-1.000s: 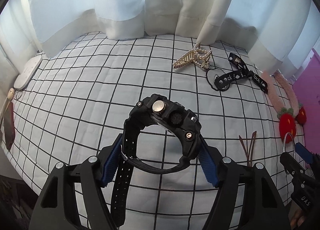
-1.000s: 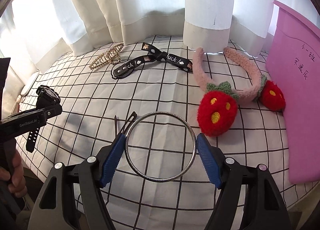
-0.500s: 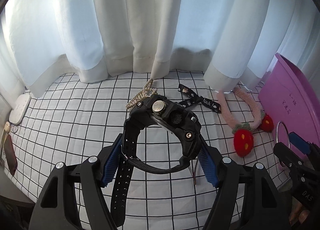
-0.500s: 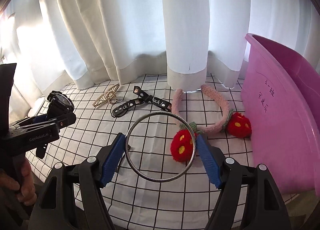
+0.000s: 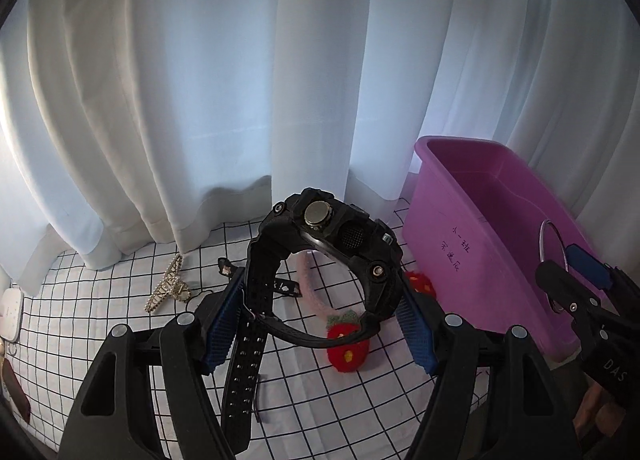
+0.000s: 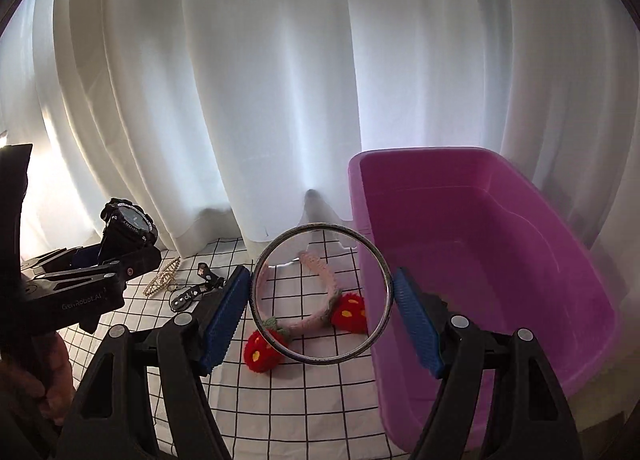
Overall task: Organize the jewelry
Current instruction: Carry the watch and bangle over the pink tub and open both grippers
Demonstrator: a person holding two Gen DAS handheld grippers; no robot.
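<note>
My left gripper [image 5: 320,324] is shut on a chunky black watch [image 5: 332,244], its blue pads pressing the strap and case on either side, held in the air above the checked cloth. My right gripper [image 6: 322,310] is shut on a thin silver bangle [image 6: 320,296], which stands upright between the pads just left of the purple tub [image 6: 472,252]. In the left wrist view the right gripper [image 5: 576,280] and the bangle [image 5: 550,244] show at the right, over the purple tub [image 5: 492,244]. In the right wrist view the left gripper [image 6: 100,264] with the watch [image 6: 128,224] appears at the left.
On the checked tablecloth [image 6: 280,392] lie a pink headband with red strawberries [image 6: 316,312], a gold hair claw [image 5: 168,288] and a black printed ribbon [image 6: 192,292]. White curtains [image 5: 240,80] hang behind. A white device [image 5: 10,314] sits at the far left edge.
Both grippers have risen and swung right toward the purple tub, keeping the watch and bangle. The tub now fills the right side and the curtains most of the upper view.
</note>
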